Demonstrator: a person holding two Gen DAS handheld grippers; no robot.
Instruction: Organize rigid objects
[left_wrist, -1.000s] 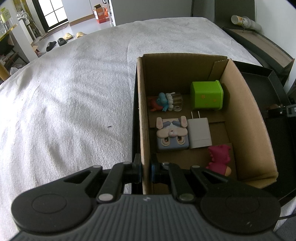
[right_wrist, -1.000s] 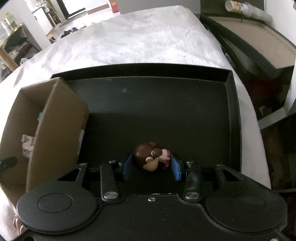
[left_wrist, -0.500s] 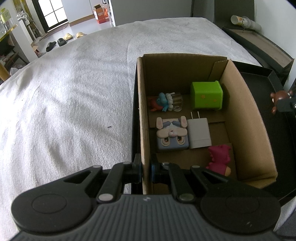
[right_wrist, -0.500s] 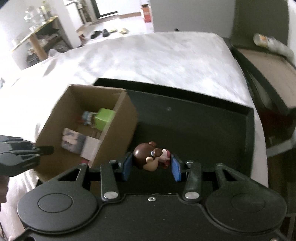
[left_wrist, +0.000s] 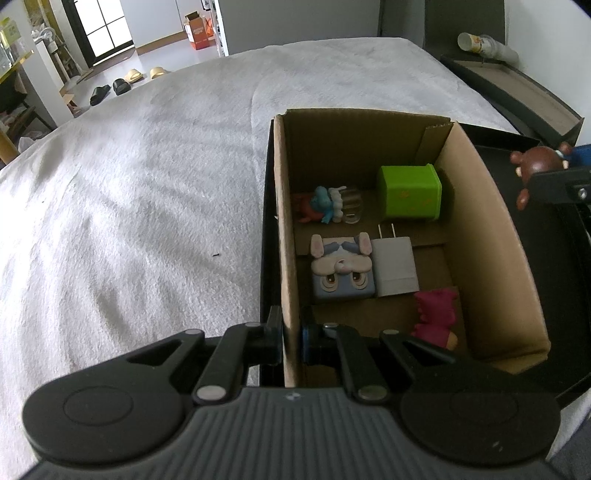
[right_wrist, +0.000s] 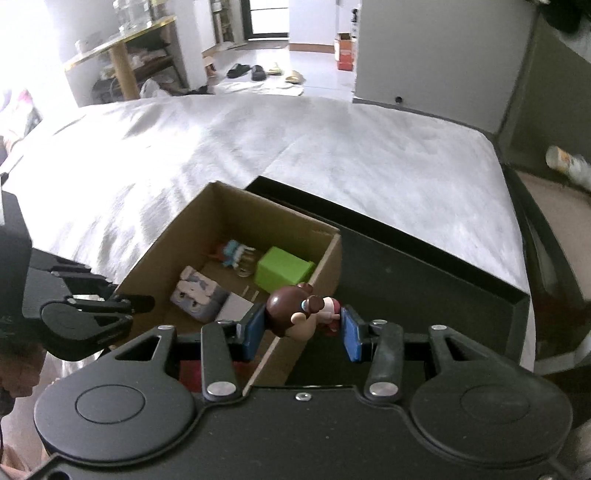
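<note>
Carrying the bear figurine (right_wrist: 295, 314) pinched in the right hand-held gripper (right_wrist: 302, 326), now raised from the black tray (right_wrist: 424, 295) over the cardboard box (right_wrist: 236, 214) wall; release comes next. Left hand-held gripper (left_wrist: 291, 334) clamps the box's near wall.

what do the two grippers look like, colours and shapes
Both match: the left gripper and right gripper are matte black, with a ribbed grey-black body, two round discs at the sides, angled linkage bars with silver rivets, and blue pads inside the fingers.

White bedspread (left_wrist: 147, 192); slippers (left_wrist: 122, 83) on floor; paper cups (left_wrist: 484, 44) on shelf.
</note>
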